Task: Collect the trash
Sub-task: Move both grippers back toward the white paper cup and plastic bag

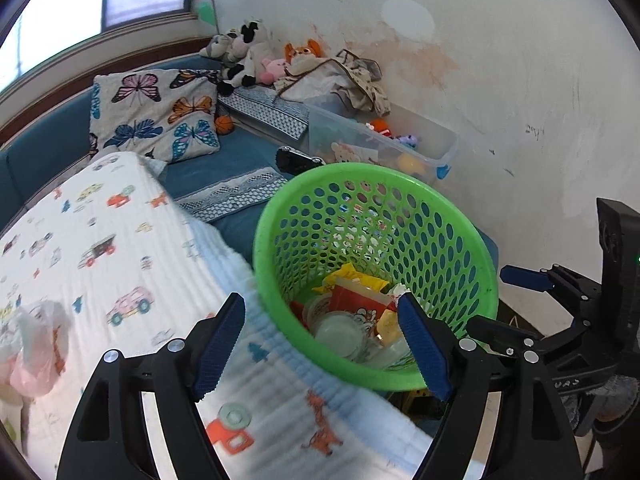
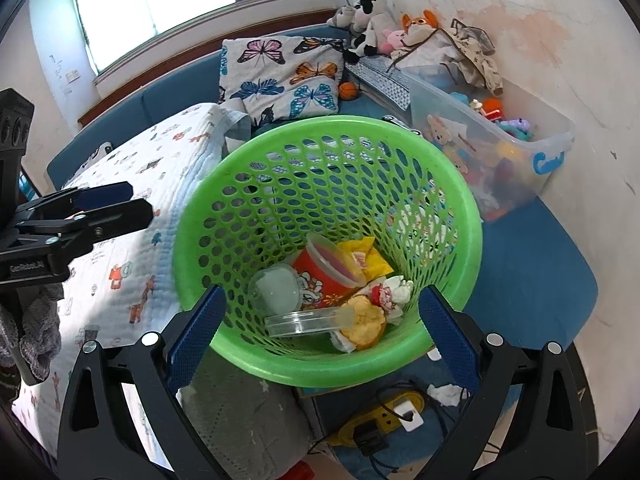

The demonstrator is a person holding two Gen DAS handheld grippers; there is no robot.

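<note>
Green basket point(image 2: 326, 248) straight ahead of the right gripper point(image 2: 322, 330), mouth tipped toward the camera, near rim lying between the two blue pads point(image 2: 196, 334), neither pad touching it. Fingers spread wide, nothing pinched. Inside, at the bottom: red cup point(image 2: 326, 270) on its side, long axis running from 5 o'clock up to 11 o'clock, open mouth turned toward 1 o'clock; yellow wrapper point(image 2: 366, 258) behind it at 1 o'clock; clear round lid point(image 2: 304, 322) lying flat at 6 o'clock of the cup; pale round tub point(image 2: 276, 288) at 9 o'clock; yellow crumpled piece point(image 2: 364, 320) and white crumpled paper point(image 2: 394, 292) at 4 o'clock.

From the left wrist, same basket point(image 1: 376, 276) at 1 o'clock of the left gripper point(image 1: 322, 350), its near rim crossing between the pads, right pad point(image 1: 422, 346) overlapping the rim in view, contact not clear. Fingers point(image 1: 220, 344) spread wide, holding nothing. Right gripper point(image 1: 520, 276) visible at 3 o'clock beyond the basket, likewise spread.

Printed blanket point(image 1: 112, 248) with small cars at 9 o'clock of the basket, a thin plastic bag point(image 1: 34, 344) resting on it far at 8 o'clock. Butterfly pillow point(image 2: 280, 76) at 11 o'clock on the blue sofa point(image 2: 532, 276). Clear toy bin point(image 2: 492, 148) at 2 o'clock, just beside the basket. Stuffed toys point(image 2: 376, 20) piled at 12 o'clock against the wall. Yellow power strip point(image 2: 384, 420) on the floor at 6 o'clock, below the basket
</note>
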